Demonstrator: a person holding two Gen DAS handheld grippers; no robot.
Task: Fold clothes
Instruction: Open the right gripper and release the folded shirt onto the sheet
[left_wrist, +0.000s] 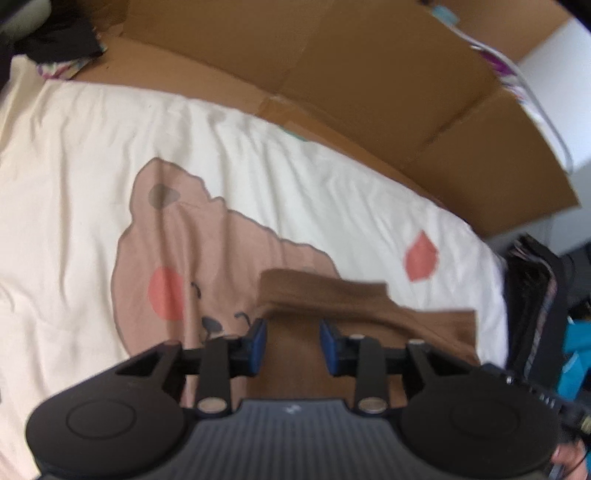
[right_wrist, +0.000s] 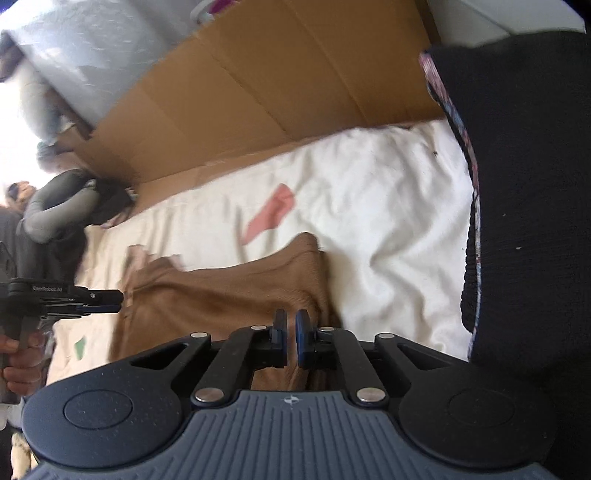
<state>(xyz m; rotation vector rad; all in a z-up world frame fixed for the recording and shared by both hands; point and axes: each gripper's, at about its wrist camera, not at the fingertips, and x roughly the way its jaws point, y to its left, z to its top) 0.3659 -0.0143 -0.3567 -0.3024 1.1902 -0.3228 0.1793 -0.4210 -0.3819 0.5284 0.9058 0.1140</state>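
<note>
- Where the left wrist camera looks down, the left gripper (left_wrist: 293, 341) hangs over a brown garment (left_wrist: 369, 325) lying on a cream sheet (left_wrist: 74, 166).
- Its blue pads (left_wrist: 259, 341) stand partly apart with brown cloth showing in the gap between them; neither pad visibly presses on the cloth, so the claw reads as narrowly open and holding nothing.
- A bear print (left_wrist: 177, 251) with a pink cheek covers the sheet left of the garment, and the garment's folded top edge overlaps the print's right side.
- Flattened cardboard (left_wrist: 369, 74) lies beyond the sheet, and a dark bundle (left_wrist: 532, 295) sits at the sheet's right edge.
- From the right wrist camera, the right gripper (right_wrist: 291, 339) has its two pads nearly together, only a thin slit between them, and no cloth is caught there.
- It hovers over the near right part of the same brown garment (right_wrist: 221, 295), which spreads leftwards across the cream sheet (right_wrist: 388, 221).
- At the far left, the left gripper (right_wrist: 107, 301) points at the garment's left edge, gripped by a hand (right_wrist: 18, 362).
- Black fabric (right_wrist: 524, 184) fills the right side, and cardboard (right_wrist: 277, 92) lies behind the sheet.
</note>
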